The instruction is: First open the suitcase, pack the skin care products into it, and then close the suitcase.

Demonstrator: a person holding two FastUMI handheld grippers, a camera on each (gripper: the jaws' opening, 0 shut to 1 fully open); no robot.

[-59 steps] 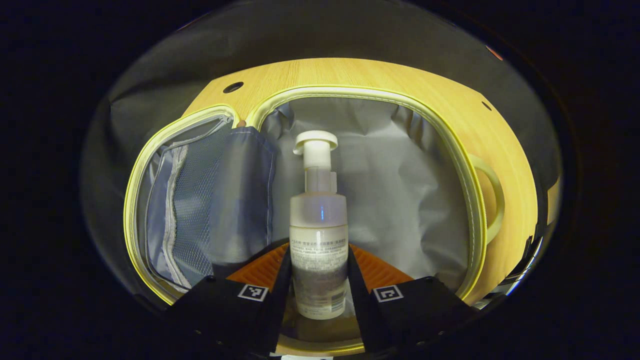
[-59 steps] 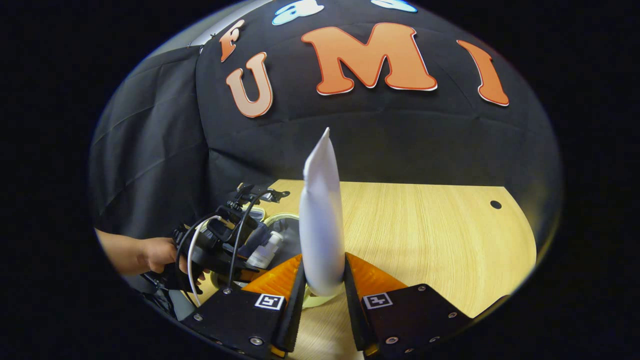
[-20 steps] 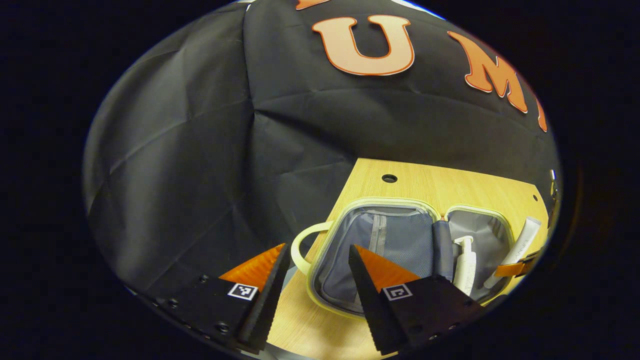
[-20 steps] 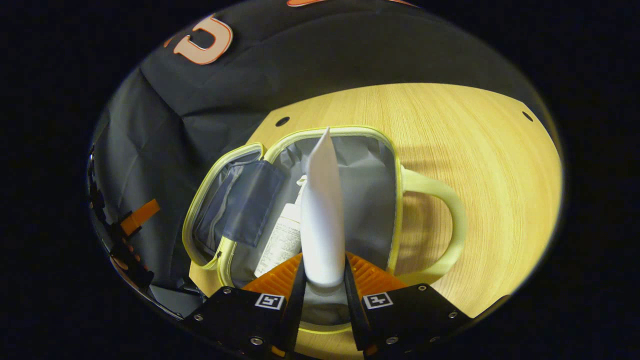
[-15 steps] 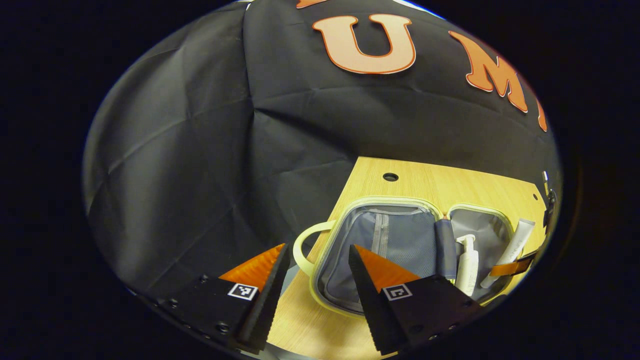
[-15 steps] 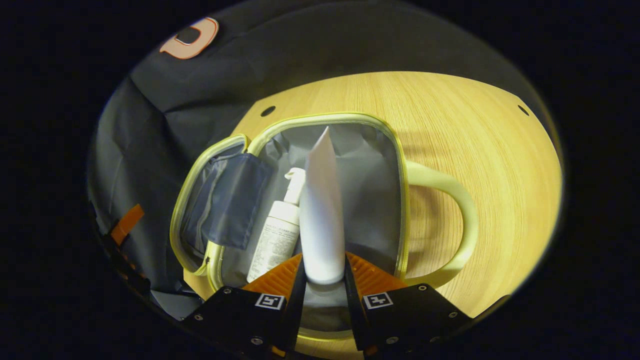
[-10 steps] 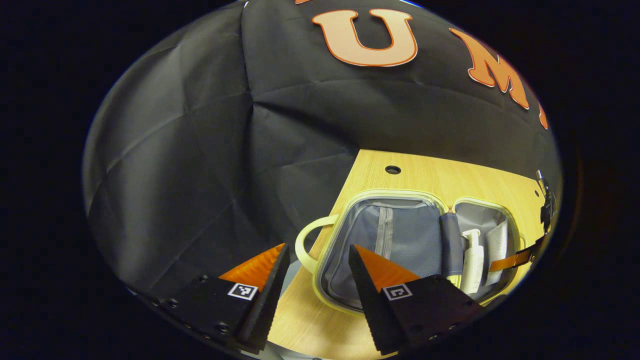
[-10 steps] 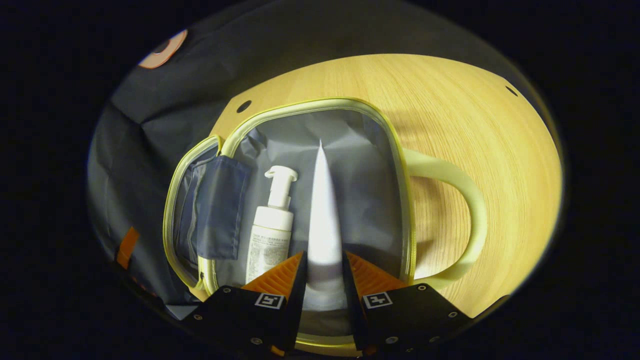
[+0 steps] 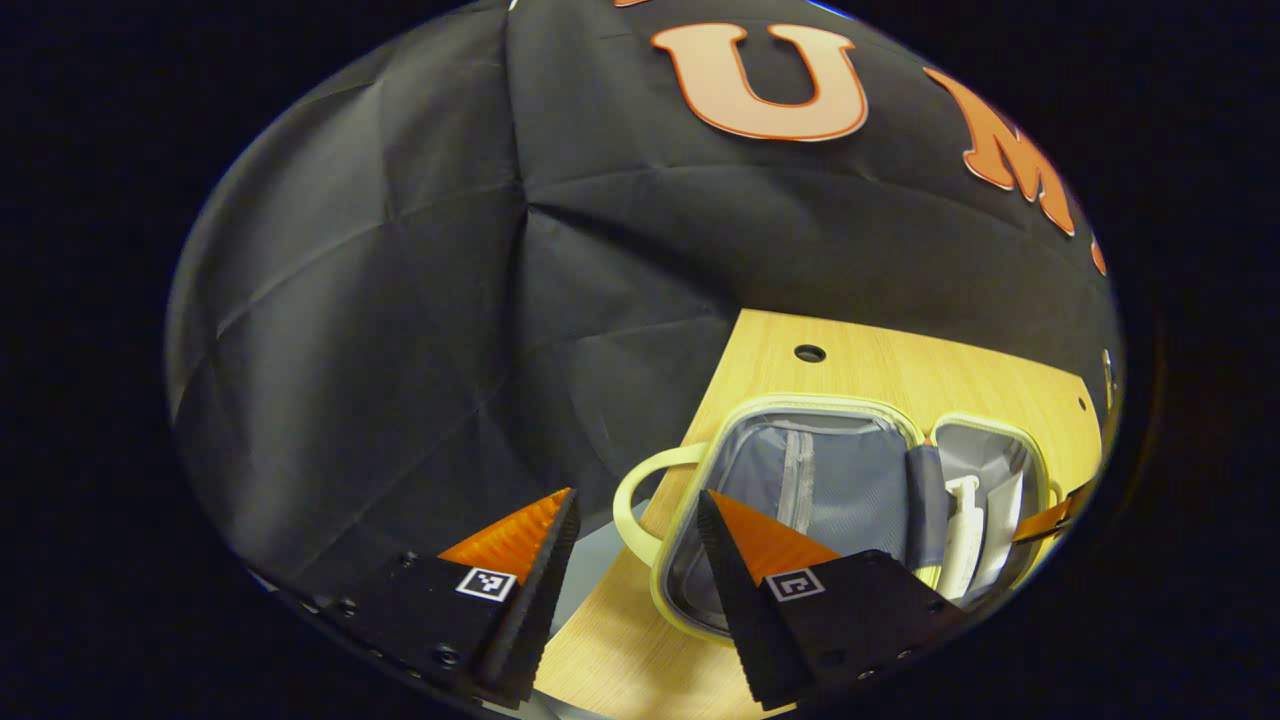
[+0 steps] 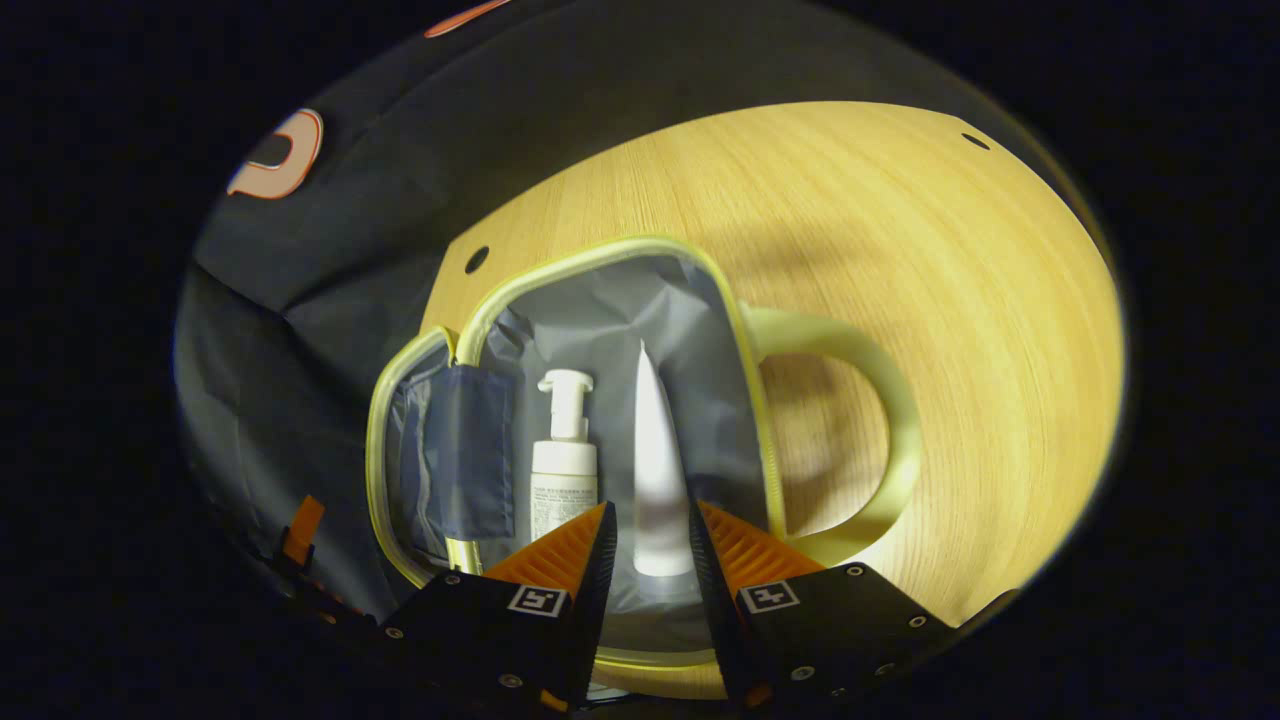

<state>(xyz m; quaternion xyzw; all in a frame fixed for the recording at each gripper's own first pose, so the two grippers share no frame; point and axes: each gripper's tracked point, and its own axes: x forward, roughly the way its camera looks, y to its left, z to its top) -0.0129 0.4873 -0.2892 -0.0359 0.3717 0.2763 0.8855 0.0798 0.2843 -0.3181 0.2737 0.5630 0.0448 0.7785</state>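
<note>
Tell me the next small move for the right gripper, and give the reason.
Probably lift the right gripper straight up and clear of the suitcase. Its jaws stand apart from the white tube, which lies on the grey lining beside the pump bottle, so both products look packed and closing seems to come next.

tube (image 10: pixel 660 470) base — behind right tool's fingers | bottle (image 9: pixel 965 530) — partly hidden
</note>
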